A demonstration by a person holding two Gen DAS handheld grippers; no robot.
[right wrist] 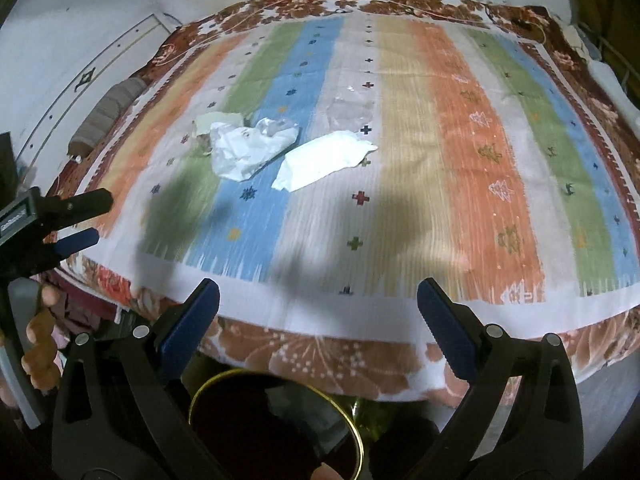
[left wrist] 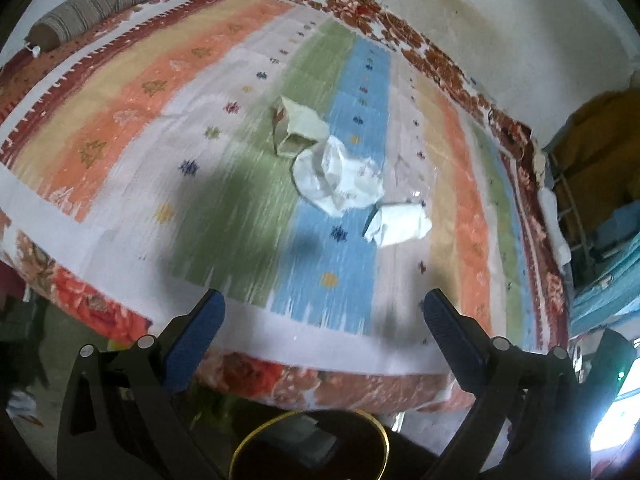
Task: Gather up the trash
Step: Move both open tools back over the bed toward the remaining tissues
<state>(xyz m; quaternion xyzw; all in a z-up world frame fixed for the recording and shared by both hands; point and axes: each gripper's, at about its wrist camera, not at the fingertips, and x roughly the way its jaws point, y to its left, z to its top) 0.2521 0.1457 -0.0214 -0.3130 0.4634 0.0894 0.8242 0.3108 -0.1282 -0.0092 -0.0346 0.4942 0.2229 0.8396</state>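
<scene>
striped bedspread (right wrist: 400,152) | crumpled wrappers (right wrist: 248,148) mid-bed | bolster (left wrist: 96,4) far

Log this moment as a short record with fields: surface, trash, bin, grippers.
surface: striped multicolour bedspread
trash: cream torn paper scrap, crumpled white plastic bag, folded white paper wrapper, all lying on the bedspread
bin: dark round container with gold rim, below bed edge
left gripper: jaws open, empty
right gripper: jaws open, empty

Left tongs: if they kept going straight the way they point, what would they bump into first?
Probably the striped bedspread itself, on bare cloth just short of the folded white paper. The left tongs are open and empty. The fisheye view leaves depth uncertain.
</scene>
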